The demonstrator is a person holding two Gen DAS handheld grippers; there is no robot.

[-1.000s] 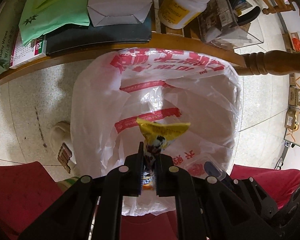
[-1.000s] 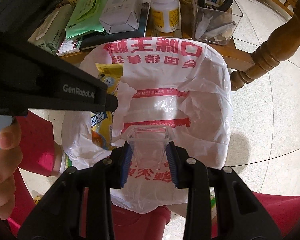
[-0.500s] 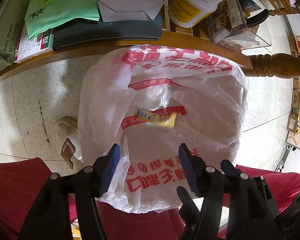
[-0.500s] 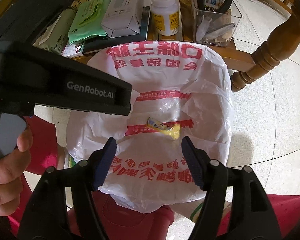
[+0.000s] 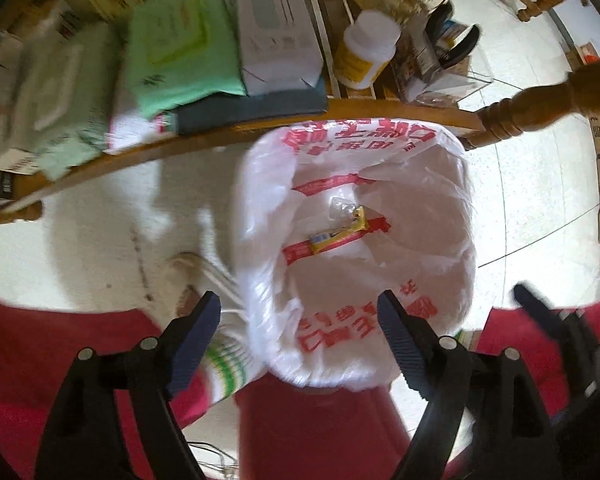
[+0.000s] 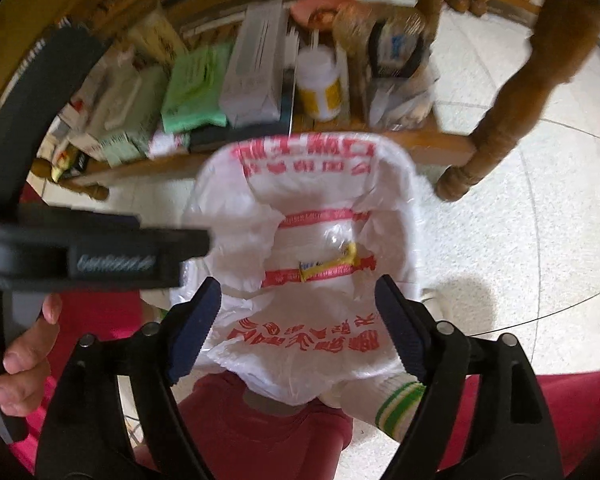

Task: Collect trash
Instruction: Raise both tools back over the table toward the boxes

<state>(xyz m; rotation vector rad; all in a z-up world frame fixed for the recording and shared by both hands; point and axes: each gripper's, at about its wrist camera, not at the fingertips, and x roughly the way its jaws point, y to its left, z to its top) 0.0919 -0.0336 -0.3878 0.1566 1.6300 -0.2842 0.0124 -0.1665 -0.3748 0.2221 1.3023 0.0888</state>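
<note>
While both pairs of tongs hang above the white plastic bin bag printed with red characters (image 5: 420,200), neither has hold of anything; the left gripper (image 5: 298,336) has its dark blue ribbed pads (image 5: 194,340) spread wide and its jaws are opening, with only the near rim of the bag showing between them; the right gripper (image 6: 298,326) is likewise wide, its jaws opening, and nothing is pressed between its pads (image 6: 400,328). Down in the bottom of the bag lies the crumpled yellow snack wrapper (image 5: 338,236), stretched across a red printed band, and just beside its upper end sits a small clear plastic cup (image 5: 340,206), touching or nearly touching it; the blur does not let me say which. From the right wrist view the same wrapper (image 6: 328,266) and clear cup (image 6: 334,238) lie together at the bag's floor; a hand (image 6: 24,356) grips the black handle of the left tool at the left edge. Behind the bag runs a low wooden shelf (image 5: 380,110) with a turned wooden leg (image 5: 528,108) at its right end; on it stand a white pill bottle with a yellow label (image 5: 366,54), a long white cardboard box (image 5: 276,28) and a green packet of wipes (image 5: 184,48). Red-trousered legs (image 5: 320,428) and a white sock with green stripes (image 6: 396,400) frame the bag's near side on the pale speckled floor (image 6: 520,220).
</note>
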